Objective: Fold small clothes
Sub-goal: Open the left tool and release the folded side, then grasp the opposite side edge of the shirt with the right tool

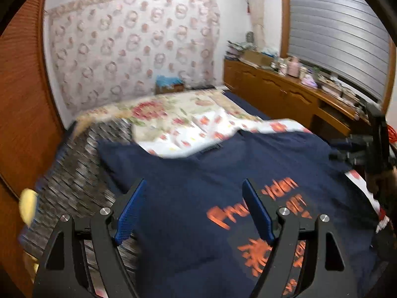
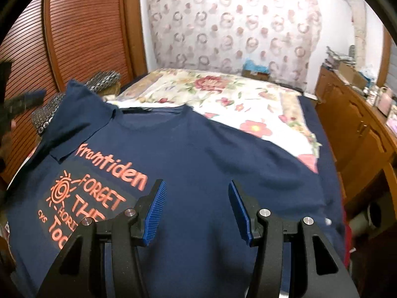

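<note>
T-shirt (image 2: 211, 154): navy blue, orange lettering and an orange sun print on a darker patch. Bedspread (image 2: 223, 92): cream with red-pink flowers and green leaves. Wall hanging (image 2: 235, 24): pale, pink ring-and-dot pattern. Louvred doors (image 2: 82, 24): reddish-brown. Cabinet (image 1: 273, 92): honey-brown wood. Pads (image 2: 155, 213) of each hand-held gripper: blue, on black arms.

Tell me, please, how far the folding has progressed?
Done: the navy shirt lies spread print-up on the bed, one sleeve already turned inward. In hand: nothing; the left gripper and right gripper are open above it. Left: the other sleeve and the body folds.
</note>
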The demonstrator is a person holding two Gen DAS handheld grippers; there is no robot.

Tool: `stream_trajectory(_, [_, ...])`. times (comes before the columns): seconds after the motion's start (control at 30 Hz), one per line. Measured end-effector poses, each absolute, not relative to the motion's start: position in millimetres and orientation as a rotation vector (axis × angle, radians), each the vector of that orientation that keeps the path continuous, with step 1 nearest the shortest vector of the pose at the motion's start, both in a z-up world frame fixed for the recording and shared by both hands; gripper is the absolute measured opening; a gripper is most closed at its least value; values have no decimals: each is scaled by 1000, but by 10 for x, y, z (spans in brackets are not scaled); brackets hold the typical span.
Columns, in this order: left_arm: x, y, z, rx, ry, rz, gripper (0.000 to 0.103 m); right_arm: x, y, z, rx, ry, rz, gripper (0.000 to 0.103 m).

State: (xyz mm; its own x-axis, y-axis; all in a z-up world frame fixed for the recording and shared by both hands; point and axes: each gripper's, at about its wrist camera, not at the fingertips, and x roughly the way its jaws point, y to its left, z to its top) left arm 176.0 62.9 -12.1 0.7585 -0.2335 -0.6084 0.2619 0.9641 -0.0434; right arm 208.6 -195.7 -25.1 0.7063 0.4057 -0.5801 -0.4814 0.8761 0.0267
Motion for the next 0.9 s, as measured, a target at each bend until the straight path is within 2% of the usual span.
stream_trajectory(0.33, [1750, 159, -774, 87, 824, -322, 79, 2002, -2782, -587, -61, 650, 310, 54])
stream_trajectory(0.63, [1715, 32, -935, 143, 893, -344, 79, 2125, -3007, -906, 27, 755, 233, 54])
stream_trajectory(0.9, [1691, -23, -950, 167, 892, -339, 80, 2202, -3118, -808, 43, 781, 254, 54])
